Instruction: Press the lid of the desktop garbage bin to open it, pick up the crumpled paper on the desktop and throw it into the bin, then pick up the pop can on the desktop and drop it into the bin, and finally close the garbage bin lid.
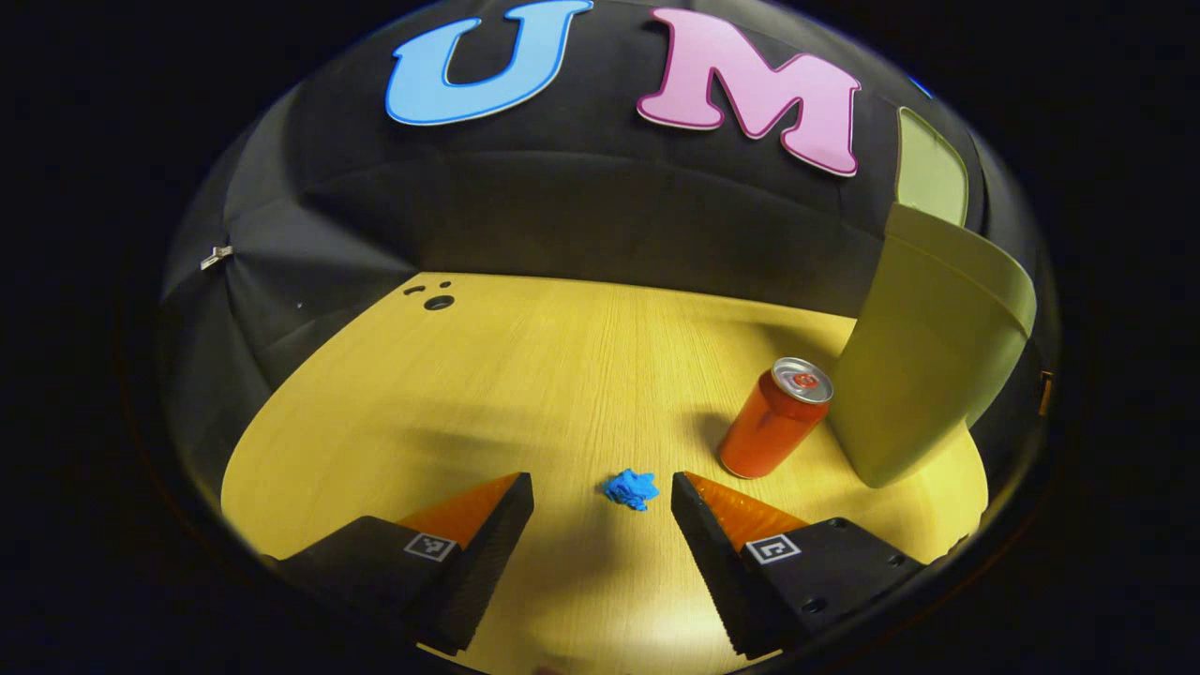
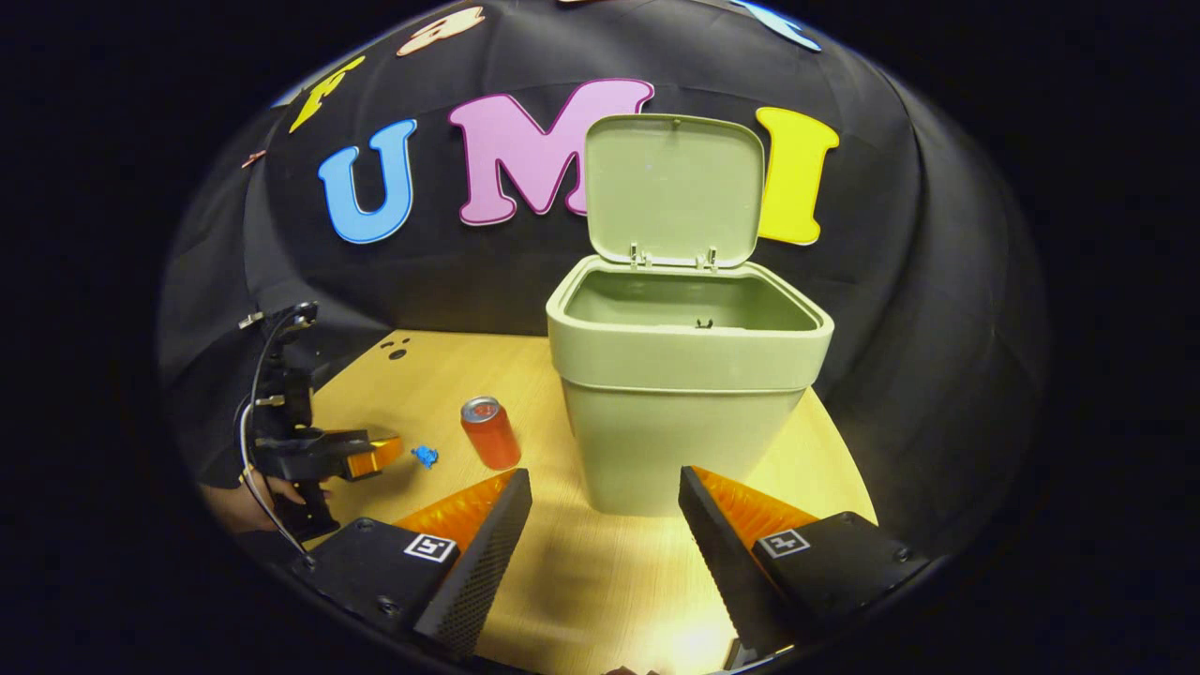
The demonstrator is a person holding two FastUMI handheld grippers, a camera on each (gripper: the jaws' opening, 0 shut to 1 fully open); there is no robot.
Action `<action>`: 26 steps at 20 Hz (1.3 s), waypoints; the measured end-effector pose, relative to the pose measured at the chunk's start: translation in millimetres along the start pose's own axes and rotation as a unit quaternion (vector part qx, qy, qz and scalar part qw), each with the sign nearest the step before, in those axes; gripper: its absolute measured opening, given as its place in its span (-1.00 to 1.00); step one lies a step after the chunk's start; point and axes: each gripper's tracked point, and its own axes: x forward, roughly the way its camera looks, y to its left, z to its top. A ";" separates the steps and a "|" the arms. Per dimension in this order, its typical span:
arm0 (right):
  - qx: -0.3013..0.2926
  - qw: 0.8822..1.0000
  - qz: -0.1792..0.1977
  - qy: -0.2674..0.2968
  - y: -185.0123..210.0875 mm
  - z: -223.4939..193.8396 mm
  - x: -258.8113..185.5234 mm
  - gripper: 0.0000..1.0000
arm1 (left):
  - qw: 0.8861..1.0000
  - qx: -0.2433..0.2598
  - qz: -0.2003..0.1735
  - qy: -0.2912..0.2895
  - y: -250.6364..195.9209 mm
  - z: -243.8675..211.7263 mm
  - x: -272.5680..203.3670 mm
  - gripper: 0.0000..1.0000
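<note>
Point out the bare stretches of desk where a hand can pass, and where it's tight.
Free: the wide tabletop from the cable holes to the crumpled paper, and the strip before the bin, between it and the right gripper. Crowded: the pop can stands close beside the bin, the paper just ahead of the open left gripper.

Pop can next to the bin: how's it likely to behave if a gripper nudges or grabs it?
The pop can stands upright on the desk, taller than it is wide, so a high nudge would probably tip it. Once down, its round body would likely roll. The sides look smooth and glossy, so it may slip in a loose pinch. Whether it is full or empty cannot be told.
</note>
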 end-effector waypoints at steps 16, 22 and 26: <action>-0.006 0.999 0.000 0.034 -2.5 -20.2 9.2 1.00 | 0.997 0.060 0.005 0.043 -14.8 -37.1 66.0 0.65; -0.004 0.999 0.001 0.037 0.7 -22.0 13.7 1.00 | 0.998 0.064 0.009 0.025 -20.7 -40.8 69.7 0.18; -0.010 0.999 0.001 0.034 1.3 -21.4 13.3 1.00 | 0.997 0.069 -0.002 0.030 -22.4 -41.1 69.2 -0.12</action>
